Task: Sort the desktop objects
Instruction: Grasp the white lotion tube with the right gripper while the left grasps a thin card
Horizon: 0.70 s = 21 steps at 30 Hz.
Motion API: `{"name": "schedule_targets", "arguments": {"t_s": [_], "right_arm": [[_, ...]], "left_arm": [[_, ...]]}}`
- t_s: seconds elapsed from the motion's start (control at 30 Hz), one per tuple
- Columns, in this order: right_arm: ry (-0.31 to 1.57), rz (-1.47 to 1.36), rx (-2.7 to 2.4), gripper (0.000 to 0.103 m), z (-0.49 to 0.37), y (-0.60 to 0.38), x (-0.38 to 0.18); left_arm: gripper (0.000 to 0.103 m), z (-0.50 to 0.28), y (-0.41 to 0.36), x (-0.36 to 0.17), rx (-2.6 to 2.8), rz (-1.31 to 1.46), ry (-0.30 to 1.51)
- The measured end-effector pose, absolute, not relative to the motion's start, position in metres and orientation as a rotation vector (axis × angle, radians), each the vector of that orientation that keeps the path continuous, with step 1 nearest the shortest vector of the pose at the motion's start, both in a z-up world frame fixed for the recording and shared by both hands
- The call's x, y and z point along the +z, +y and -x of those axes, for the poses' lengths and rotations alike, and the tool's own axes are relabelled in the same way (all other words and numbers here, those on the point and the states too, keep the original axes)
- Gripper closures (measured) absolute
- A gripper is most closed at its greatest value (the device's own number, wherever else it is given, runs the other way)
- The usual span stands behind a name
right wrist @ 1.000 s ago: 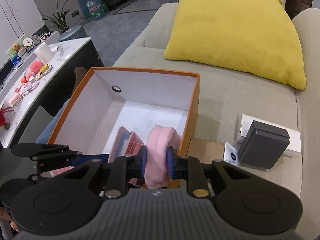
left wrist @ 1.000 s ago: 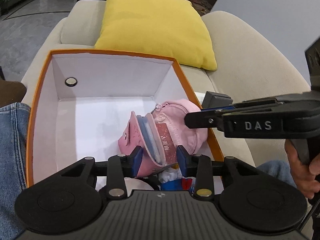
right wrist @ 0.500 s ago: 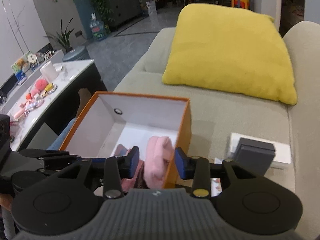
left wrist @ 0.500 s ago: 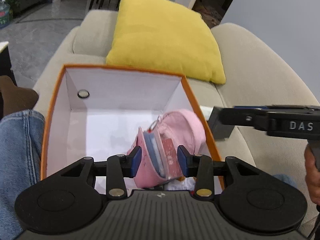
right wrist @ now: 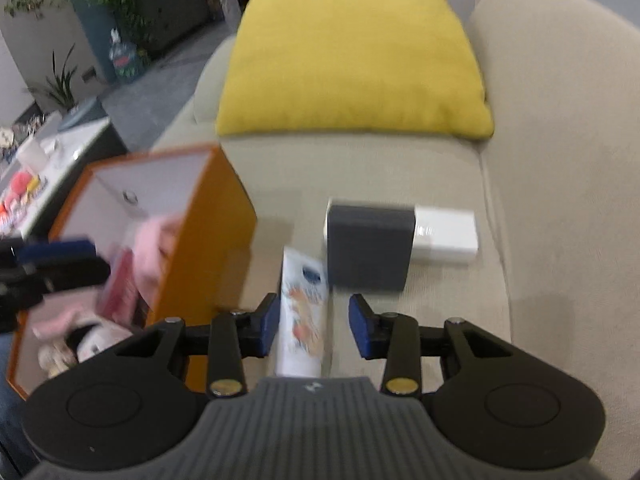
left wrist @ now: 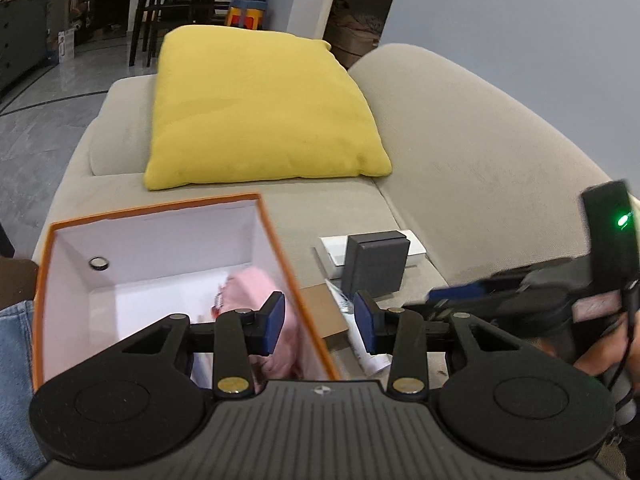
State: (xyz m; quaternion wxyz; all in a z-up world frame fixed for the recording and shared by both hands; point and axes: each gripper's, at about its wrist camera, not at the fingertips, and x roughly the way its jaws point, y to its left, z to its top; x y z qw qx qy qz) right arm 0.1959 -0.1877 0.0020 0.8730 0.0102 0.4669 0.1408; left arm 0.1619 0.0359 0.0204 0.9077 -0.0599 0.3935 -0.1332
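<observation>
Left gripper (left wrist: 319, 322): jaws spread, nothing between the pads. It hangs over the right-hand wall of the orange box (left wrist: 276, 240), one blue pad inside the box line, the other outside it. A pink pouch (left wrist: 256, 292) lies in the box, just behind and below the inner pad, not touched.

Right gripper (right wrist: 312, 322): jaws spread, gripping nothing. A white printed packet (right wrist: 304, 312) lies on the sofa seat (right wrist: 400, 160) directly beneath the gap between the pads; no contact is visible. Just ahead of the pads and slightly right stands a dark grey box (right wrist: 368, 252), which overlaps a white box (right wrist: 446, 236) behind it. The orange box sits to the left of this gripper and holds pink items; the view is blurred there.

A yellow cushion (left wrist: 256, 112) lies well ahead of both tools.
</observation>
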Motion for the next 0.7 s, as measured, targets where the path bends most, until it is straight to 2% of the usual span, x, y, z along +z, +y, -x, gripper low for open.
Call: {"name": "schedule_targets", "arguments": {"t_s": [0.47, 0.6, 0.7], "right_arm": [[1.143, 0.157, 0.420, 0.055, -0.253, -0.150, -0.063], [1.167, 0.150, 0.450, 0.057, -0.259, -0.152, -0.073], [1.159, 0.120, 0.459, 0.065, -0.257, -0.162, -0.068]], "left_arm": [[0.060, -0.198, 0.008, 0.003, -0.294, 0.068, 0.884], [0.060, -0.205, 0.003, -0.003, -0.301, 0.062, 0.903], [0.060, -0.209, -0.002, -0.006, -0.302, 0.063, 0.916]]}}
